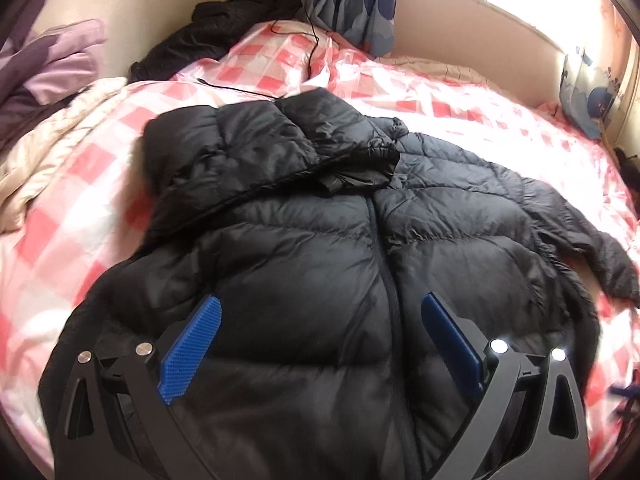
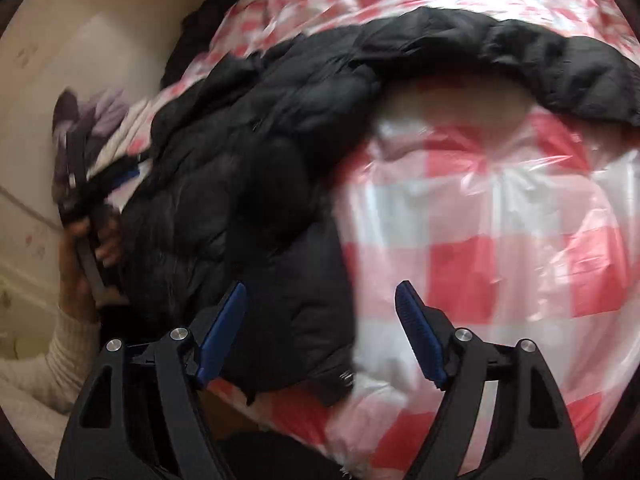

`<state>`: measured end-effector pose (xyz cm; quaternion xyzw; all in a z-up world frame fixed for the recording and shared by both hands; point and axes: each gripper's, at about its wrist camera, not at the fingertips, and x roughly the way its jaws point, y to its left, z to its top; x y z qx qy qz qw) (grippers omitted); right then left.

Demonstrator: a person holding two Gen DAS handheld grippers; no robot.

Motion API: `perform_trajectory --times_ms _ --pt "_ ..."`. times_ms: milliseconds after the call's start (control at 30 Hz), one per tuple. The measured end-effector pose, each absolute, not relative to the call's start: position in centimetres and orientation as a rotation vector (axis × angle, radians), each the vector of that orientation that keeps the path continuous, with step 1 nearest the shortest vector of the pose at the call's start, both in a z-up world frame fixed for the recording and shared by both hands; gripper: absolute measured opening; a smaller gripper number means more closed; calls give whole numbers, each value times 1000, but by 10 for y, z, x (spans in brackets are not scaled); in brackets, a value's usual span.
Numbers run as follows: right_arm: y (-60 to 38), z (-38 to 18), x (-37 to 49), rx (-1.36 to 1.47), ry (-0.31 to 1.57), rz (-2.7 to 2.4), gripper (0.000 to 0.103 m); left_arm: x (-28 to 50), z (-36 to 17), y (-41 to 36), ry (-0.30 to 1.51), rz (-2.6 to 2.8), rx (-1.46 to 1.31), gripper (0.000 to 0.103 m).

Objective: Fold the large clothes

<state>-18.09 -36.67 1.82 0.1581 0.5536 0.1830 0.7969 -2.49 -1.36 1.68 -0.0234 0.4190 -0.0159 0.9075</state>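
Black quilted puffer jacket lies spread front-up on the bed w/ red-and-white checked cover, zip running down the middle. One sleeve is folded in across the chest near the collar; the other sleeve trails out to the side over the checks.

Left tongs: blue ribbed pads set wide apart, nothing between them, hovering over the jacket's lower front, approx. above the zip.

Right tongs: jaws wide, nothing gripped; one pad over the jacket's hem edge, the other over bare checked cover. View is motion-blurred, so can't tell if a pad touches fabric.

In the right wrist view a hand in a cream knit sleeve grips the other tool's handle beside the jacket.

Behind the bed: dark clothing heap by the wall, blue-patterned curtain, black cable across the pillow end.
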Motion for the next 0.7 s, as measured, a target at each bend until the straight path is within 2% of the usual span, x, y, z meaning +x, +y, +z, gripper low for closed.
perform_trajectory --times_ms 67,167,233,267,300,433,600,700 --pt "-342 10 -181 297 1250 433 78 -51 26 0 858 -36 -82 96" --pt "-318 4 -176 211 1277 431 77 -82 33 19 865 -18 -79 96" --pt "-309 4 -173 230 1280 447 53 -97 34 33 871 9 -73 96" --pt "-306 6 -172 240 1282 441 26 -105 36 42 877 26 -73 96" --pt "-304 7 -166 241 1273 440 8 -111 37 49 884 41 -74 96" --pt "-304 36 -168 329 1173 427 4 -128 48 75 895 97 -109 96" --pt "-350 116 -193 495 945 402 3 -143 73 78 868 84 -133 96" --pt "-372 120 -213 485 948 338 1 -146 76 73 847 51 -125 96"
